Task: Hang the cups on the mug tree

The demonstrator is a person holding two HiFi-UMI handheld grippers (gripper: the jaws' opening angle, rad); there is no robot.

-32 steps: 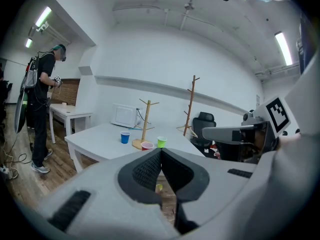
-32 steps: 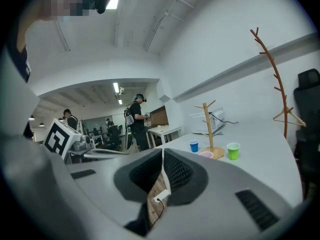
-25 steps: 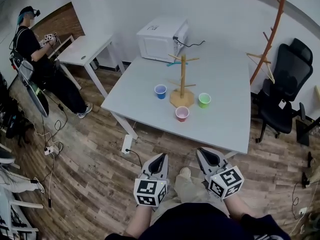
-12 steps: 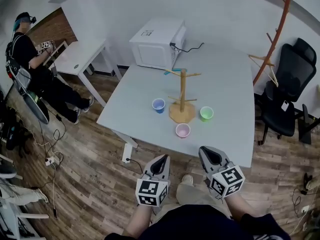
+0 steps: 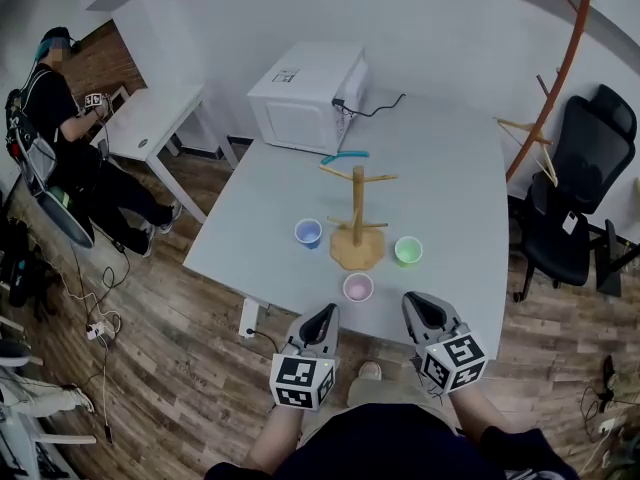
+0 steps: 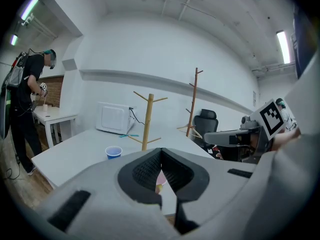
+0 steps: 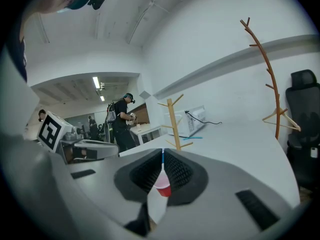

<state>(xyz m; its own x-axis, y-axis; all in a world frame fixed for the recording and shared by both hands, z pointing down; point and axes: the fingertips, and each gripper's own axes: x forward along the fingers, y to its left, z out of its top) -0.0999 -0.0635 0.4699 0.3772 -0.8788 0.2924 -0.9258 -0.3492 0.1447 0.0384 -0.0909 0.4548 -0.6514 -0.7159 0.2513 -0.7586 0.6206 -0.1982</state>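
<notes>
At the middle of the white bench point(image 5: 455, 183) stood the mug tree point(image 5: 357, 218), upright, pegs bare. Three cups sat around its base, none hung: blue cup point(image 5: 308, 232) just left of it, green cup point(image 5: 407, 251) just right, pink cup point(image 5: 357, 287) in front, near the bench's near edge. Microwave point(image 5: 305, 93) sat at the far end, with a teal item point(image 5: 345, 156) lying between it and the tree. Left tool point(image 5: 322, 313) and right tool point(image 5: 418, 303) were side by side just off the near edge, over the wood floor point(image 5: 180, 368), both pointed at the bench. Each had its jaws together, clamped on nothing; the pink cup showed only beyond the tips. Black chair point(image 5: 575, 188) and coat stand point(image 5: 560, 68) stood right of the bench. A person point(image 5: 55, 98) stood at another desk point(image 5: 150, 118) far left.
</notes>
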